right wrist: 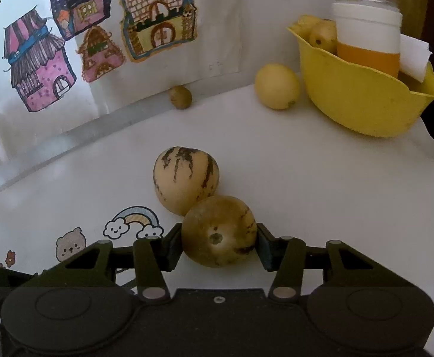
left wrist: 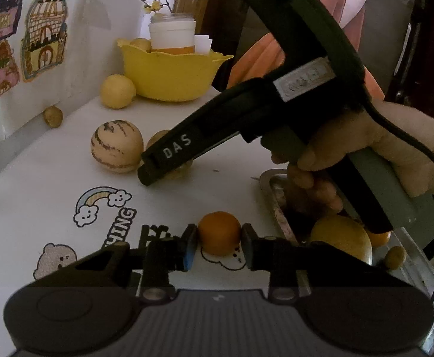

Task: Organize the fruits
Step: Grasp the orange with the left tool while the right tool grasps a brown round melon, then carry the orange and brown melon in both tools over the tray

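Observation:
My left gripper (left wrist: 219, 245) is shut on a small orange (left wrist: 219, 232) just above the white table, left of a metal tray (left wrist: 276, 208) that holds a yellow fruit (left wrist: 340, 238), another orange and a small brown fruit. My right gripper (right wrist: 219, 242) is shut on a brownish round melon (right wrist: 219, 230) that touches a pale striped melon (right wrist: 185, 183) behind it. In the left wrist view the right gripper (left wrist: 169, 160) reaches across beside the striped melon (left wrist: 116, 146).
A yellow bowl (right wrist: 362, 101) with fruit, a white and orange cup and paper stands at the back right. A yellow fruit (right wrist: 277, 86) lies next to it and a small brown fruit (right wrist: 180, 96) by the wall. Cartoon stickers cover the tabletop.

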